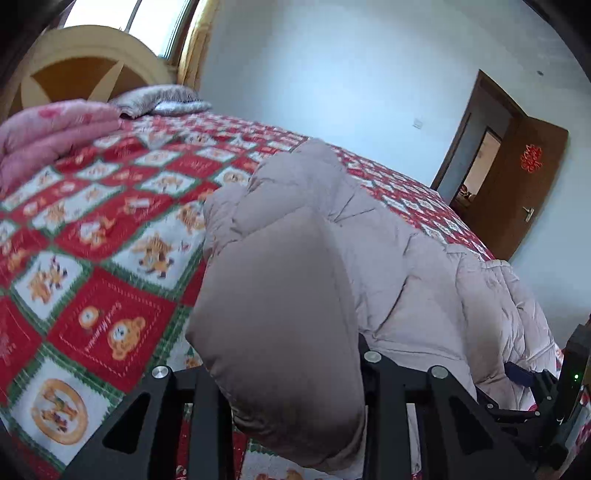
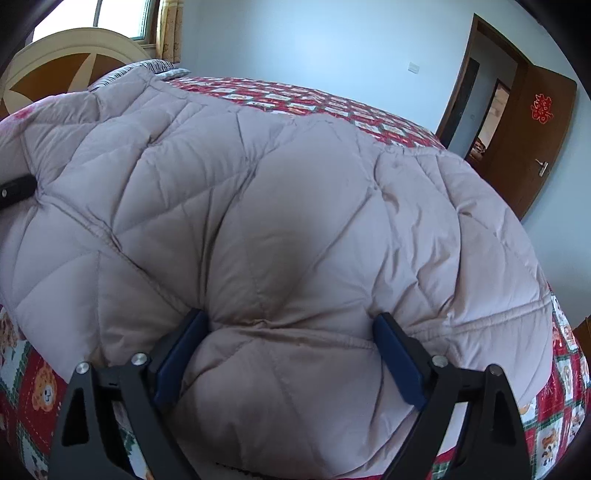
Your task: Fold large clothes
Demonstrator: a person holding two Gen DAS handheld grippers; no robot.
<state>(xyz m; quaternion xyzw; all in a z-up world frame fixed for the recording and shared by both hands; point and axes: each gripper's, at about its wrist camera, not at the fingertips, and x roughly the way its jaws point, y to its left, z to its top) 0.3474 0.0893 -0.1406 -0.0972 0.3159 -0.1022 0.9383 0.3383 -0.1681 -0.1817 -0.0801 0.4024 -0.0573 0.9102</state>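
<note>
A pale pink-beige quilted down coat [image 2: 280,206] lies on a bed with a red, white and green patchwork cover [image 1: 110,236]. My left gripper [image 1: 291,354] is shut on a puffy edge of the coat [image 1: 280,302], which bulges up between its hidden fingers. My right gripper [image 2: 291,350] straddles a thick roll of the coat's near edge, its blue pads [image 2: 399,362] pressing into the fabric on both sides. The right gripper also shows in the left wrist view [image 1: 546,387] at the far right. A black part of the left gripper [image 2: 16,190] shows at the left edge of the right wrist view.
A folded pink blanket [image 1: 51,133] and a grey pillow [image 1: 162,99] lie by the wooden headboard [image 1: 85,62]. A window [image 1: 147,18] is behind it. An open brown door [image 1: 517,177] stands at the right in a pale blue wall [image 1: 332,66].
</note>
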